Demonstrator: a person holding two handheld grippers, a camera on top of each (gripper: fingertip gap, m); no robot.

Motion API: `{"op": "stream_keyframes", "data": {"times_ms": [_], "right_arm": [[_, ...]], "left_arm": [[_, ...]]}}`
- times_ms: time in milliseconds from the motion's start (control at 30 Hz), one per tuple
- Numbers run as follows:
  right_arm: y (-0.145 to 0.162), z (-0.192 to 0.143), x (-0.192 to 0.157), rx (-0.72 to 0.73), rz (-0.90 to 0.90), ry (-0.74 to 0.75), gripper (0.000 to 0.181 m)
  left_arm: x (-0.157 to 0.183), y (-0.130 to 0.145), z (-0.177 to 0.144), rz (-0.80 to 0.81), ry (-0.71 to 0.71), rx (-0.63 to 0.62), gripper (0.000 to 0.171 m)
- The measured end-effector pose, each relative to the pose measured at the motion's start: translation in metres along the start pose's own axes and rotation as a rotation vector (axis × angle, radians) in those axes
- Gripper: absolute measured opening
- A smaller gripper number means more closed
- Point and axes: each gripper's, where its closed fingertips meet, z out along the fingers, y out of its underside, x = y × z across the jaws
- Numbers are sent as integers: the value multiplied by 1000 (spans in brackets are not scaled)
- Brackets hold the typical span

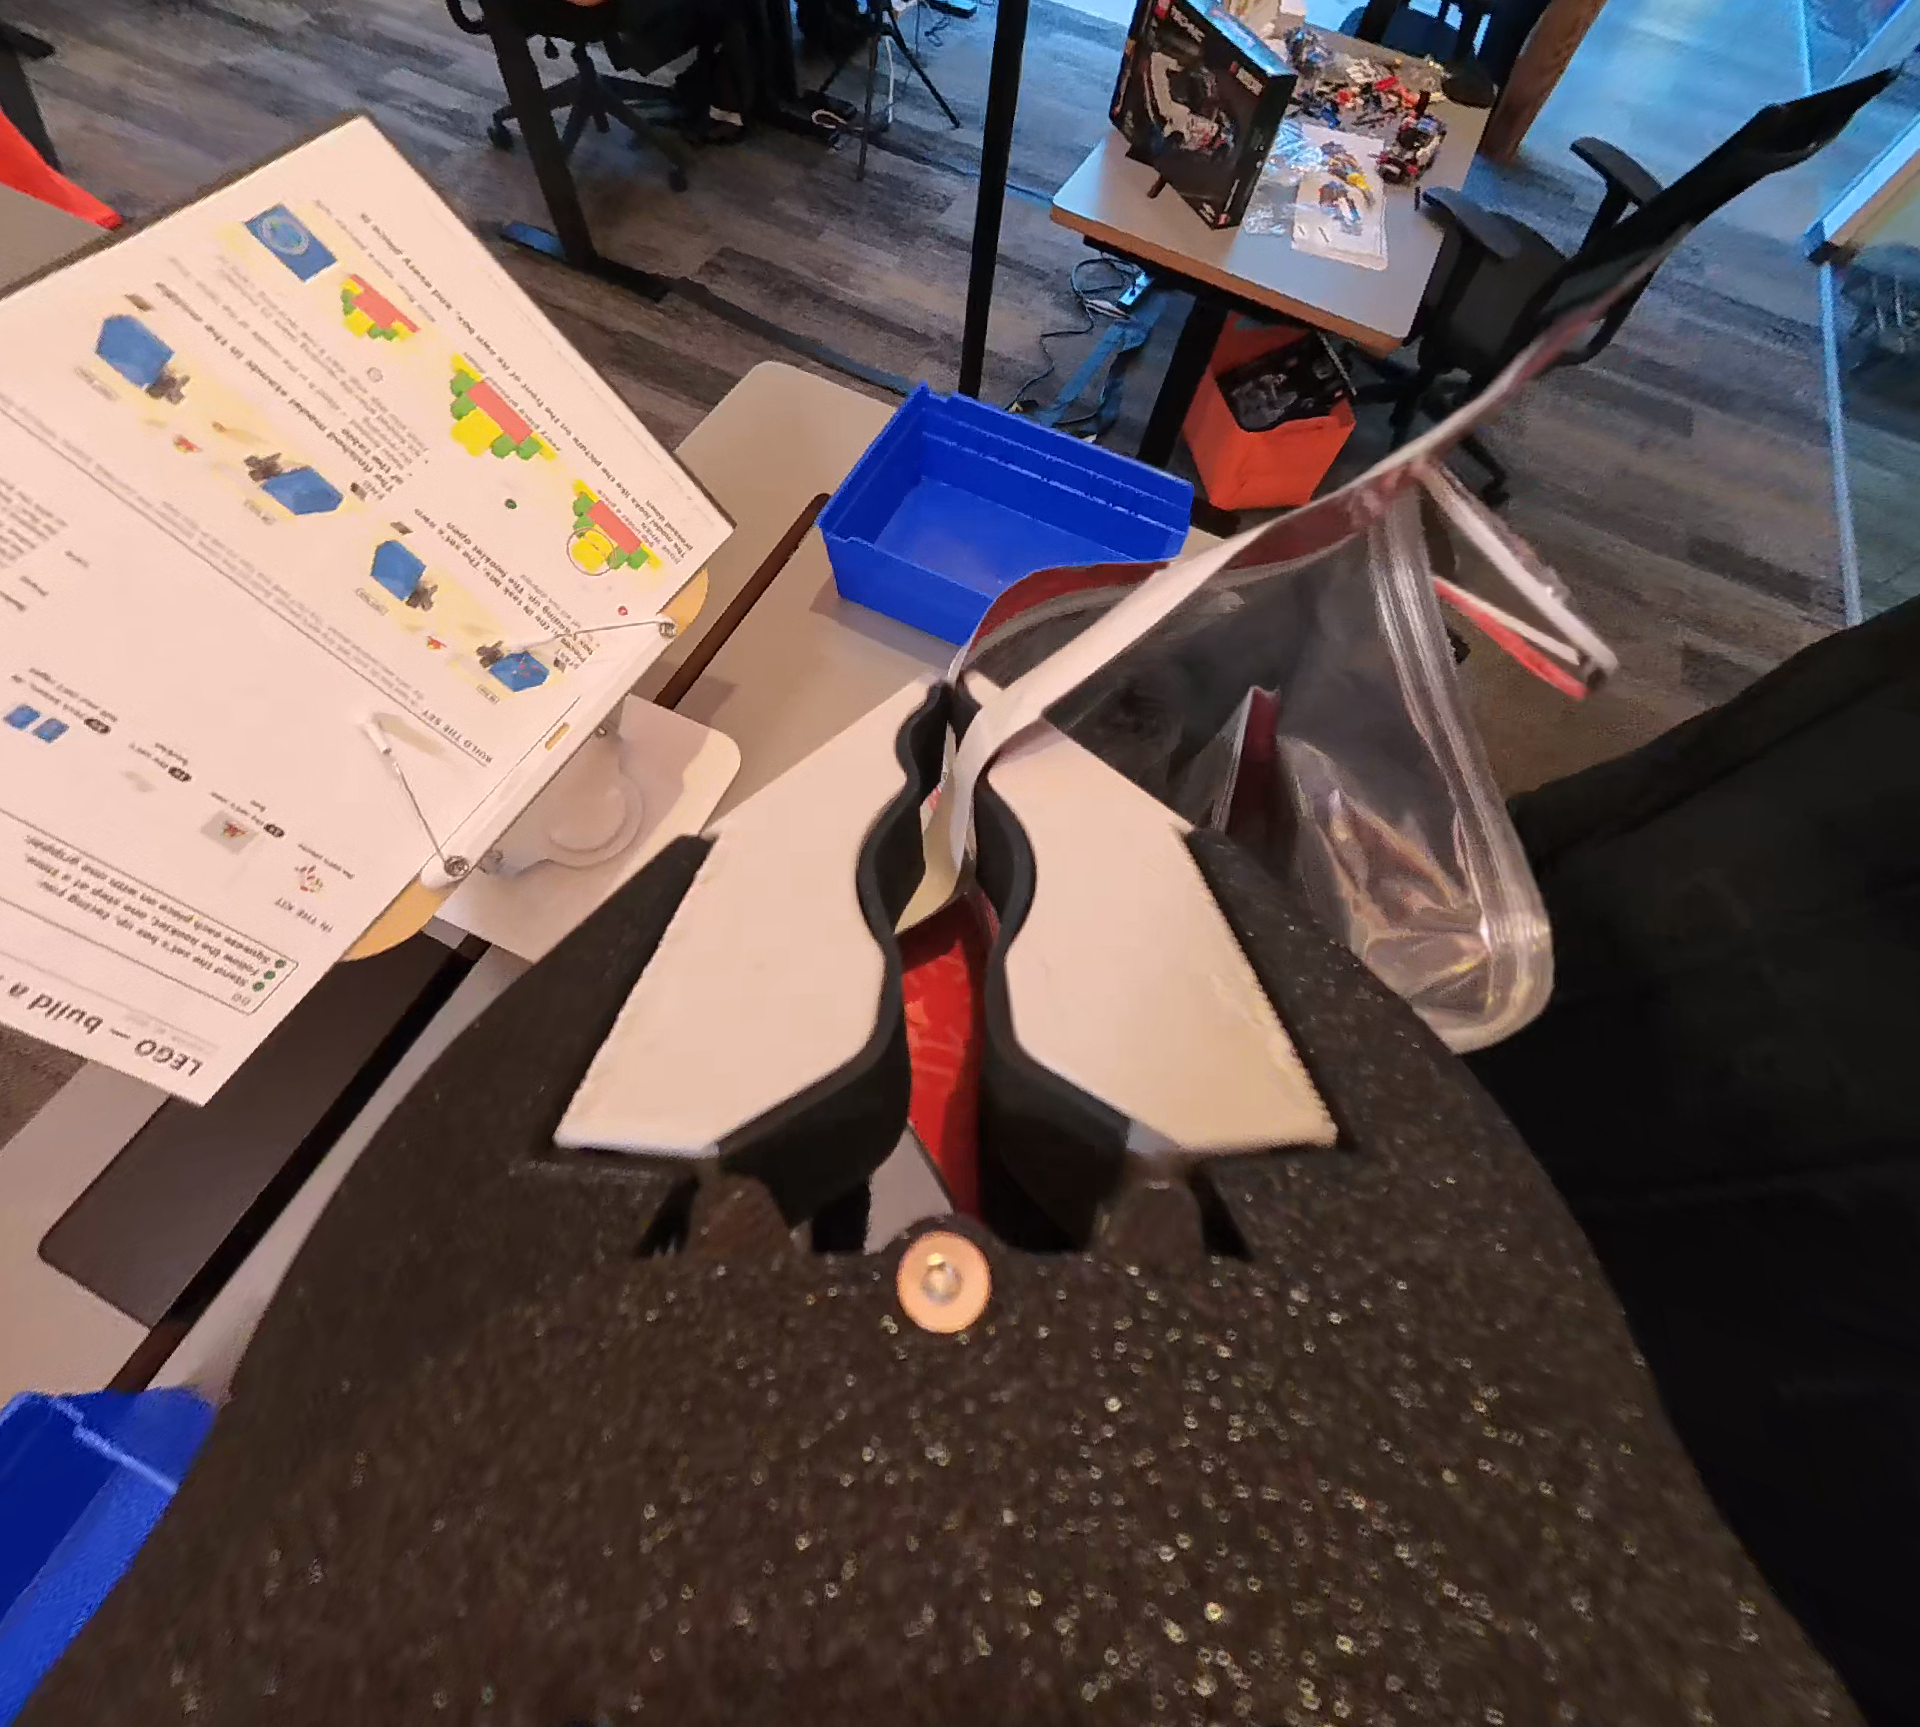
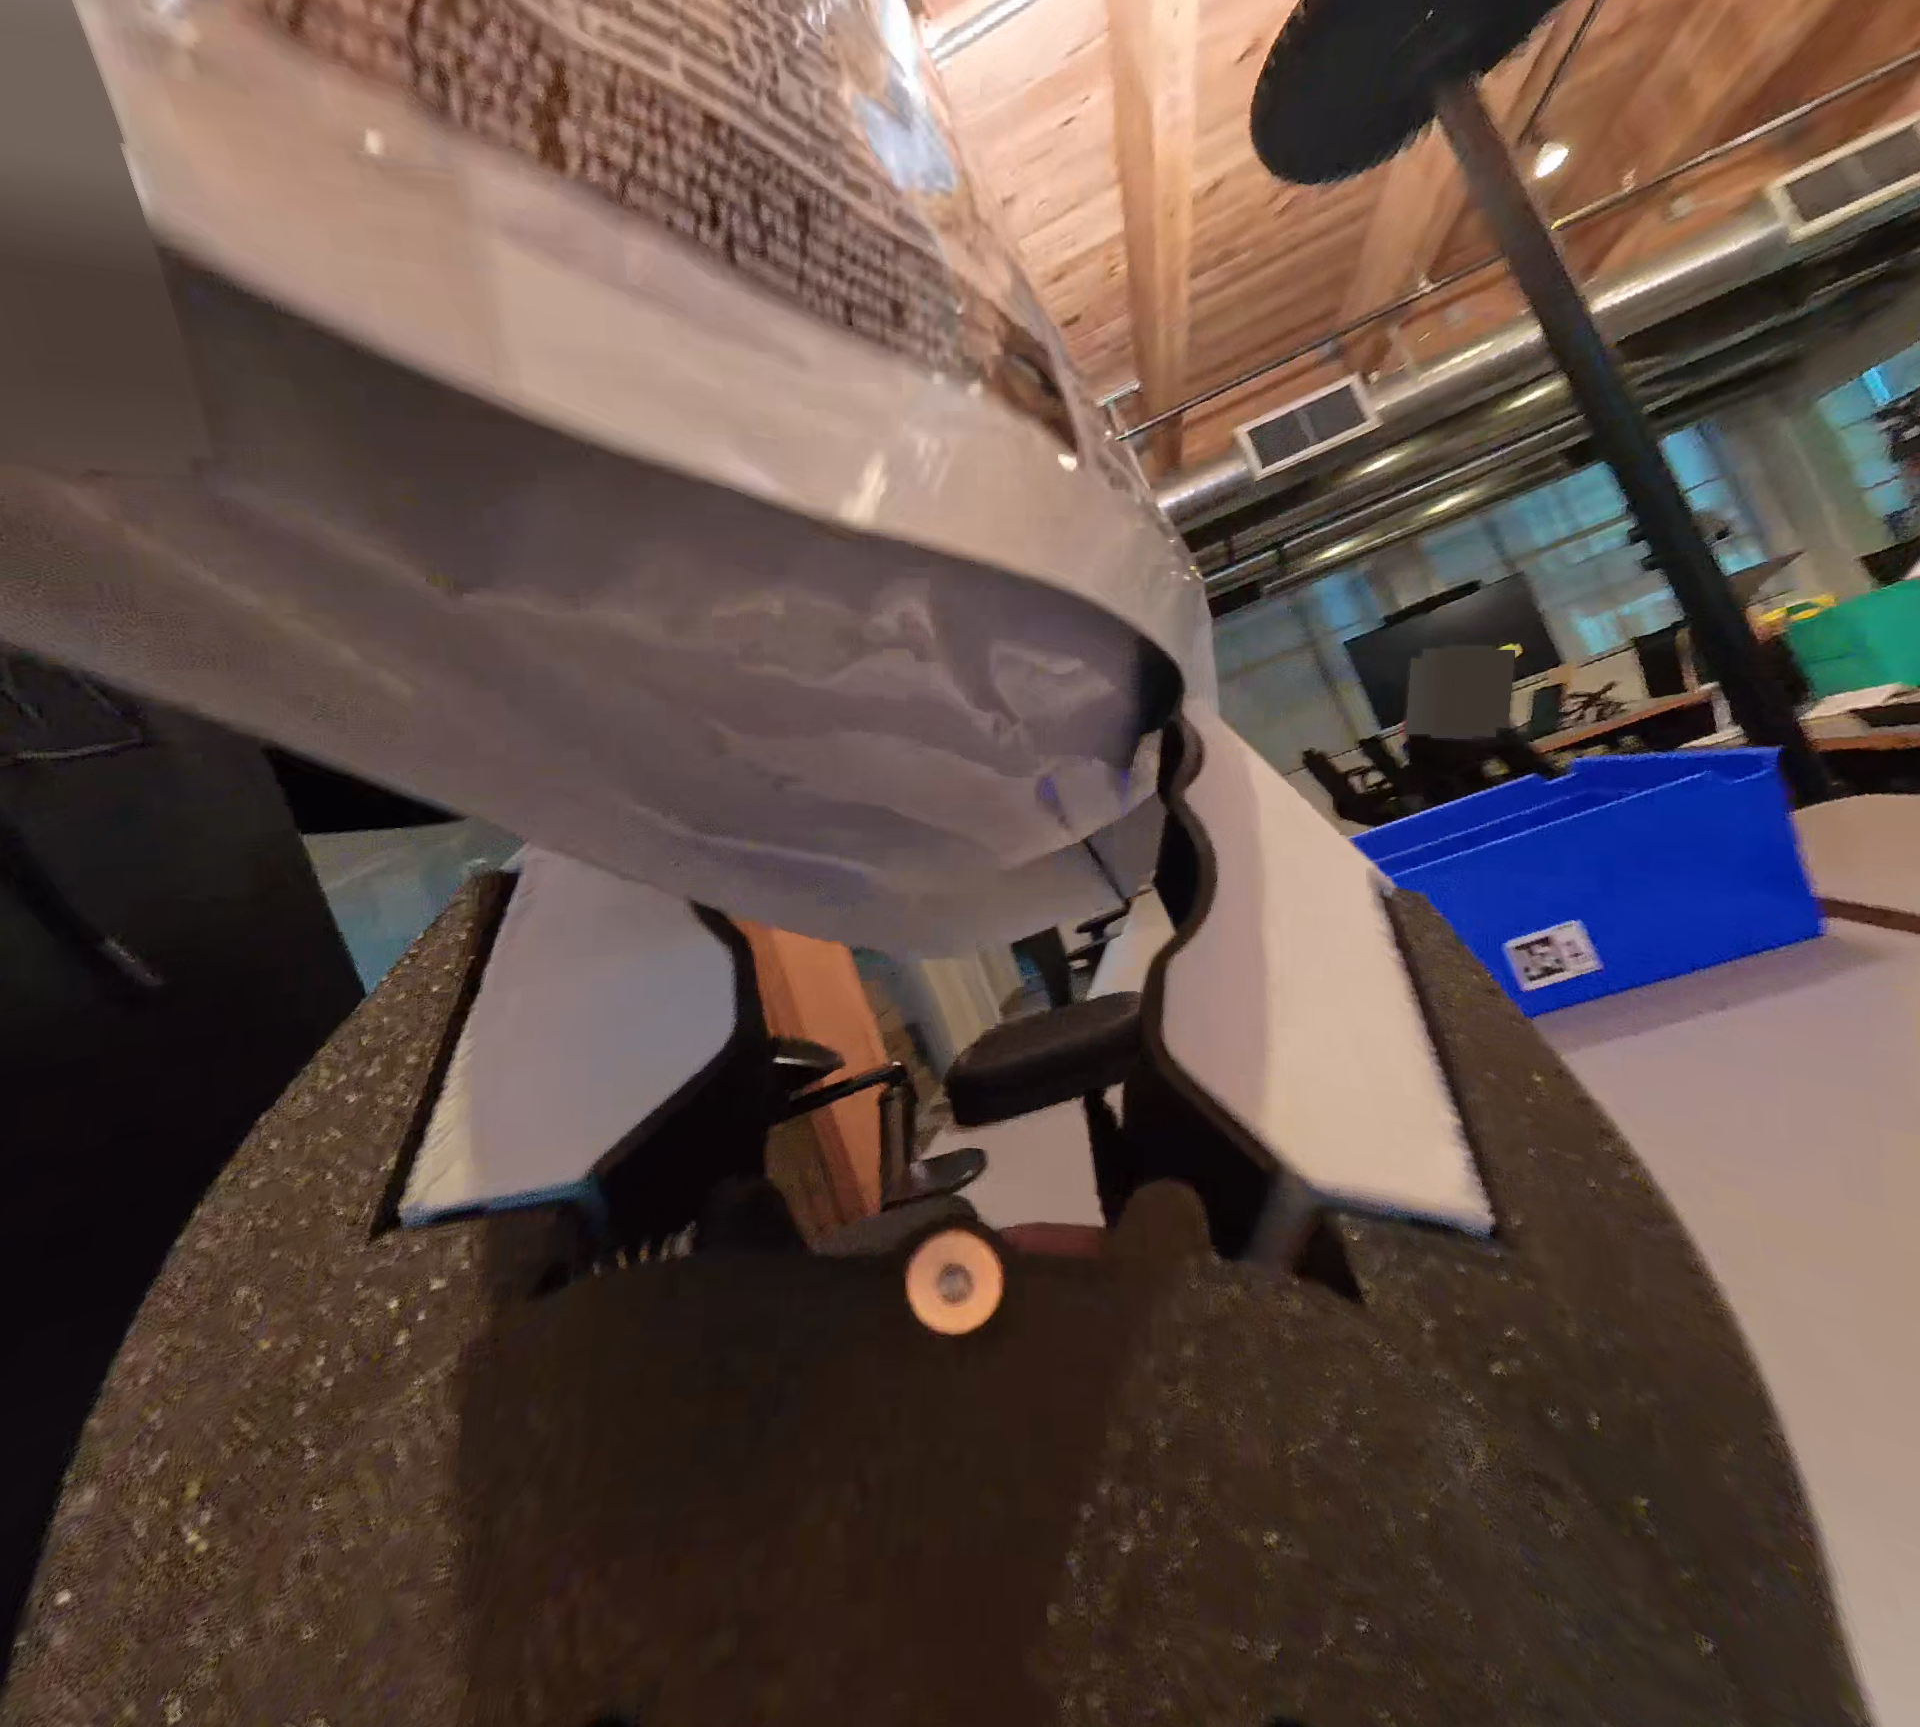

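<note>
I see a clear zip bag (image 1: 1382,804) hanging in the air between the two grippers, above the near edge of the grey table (image 1: 790,690). Its mouth gapes open, the zip strip curving down the right side, and small dark pieces sit in its bottom. A flat red, white and black printed sheet or packet (image 1: 1226,597) runs through the same bundle; I cannot tell whether it lies inside the plastic or against it.

The left gripper (image 1: 951,742) is clenched on the edge of the bag, its white fingers (image 1: 769,929) pressed together with the pale strip pinched between the black pads.

In the right wrist view, the bag (image 2: 582,389) fills the upper left, blurred, printed matter showing through the plastic. The right gripper (image 2: 1132,773) meets the bag's lower corner at its tip. The near finger (image 2: 1288,981) is plain, the other mostly hidden behind the plastic, so I cannot tell whether the jaws grip it.

A blue bin (image 1: 987,524) stands just beyond the bag on the table. To the left, an instruction sheet (image 1: 281,555) with coloured brick pictures is clipped on a tilted stand. A black pole (image 1: 1003,98) rises behind the bin. Farther off, another table holds a dark box (image 1: 1195,98) and scattered small parts.
</note>
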Motion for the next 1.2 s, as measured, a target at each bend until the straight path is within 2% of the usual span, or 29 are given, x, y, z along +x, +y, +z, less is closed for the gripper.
{"op": "stream_keyframes", "data": {"times_ms": [167, 500, 567, 800, 867, 1000, 1100, 1200], "right_arm": [[2, 8, 6, 48, 32, 51, 59], [19, 25, 39, -89, -9, 237, 41], [26, 33, 48, -136, -17, 273, 39], [42, 67, 72, -263, -37, 333, 31], [45, 78, 79, -290, -36, 344, 26], [54, 99, 98, -341, -33, 382, 17], [66, 116, 108, -405, -23, 384, 15], [76, 130, 120, -451, -12, 407, 9]], "left_arm": [[-26, 16, -16, 44, -62, -47, 0], [-105, 84, -57, 203, -121, -130, 0], [-131, 105, -67, 144, -144, -132, 0], [-203, 170, -99, 16, -123, -4, 0], [-222, 189, -107, 28, -136, 35, 0], [-256, 223, -118, -70, -131, 118, 0], [-282, 254, -121, -86, -162, 111, 0], [-307, 286, -121, -192, -162, 116, 0]]}}
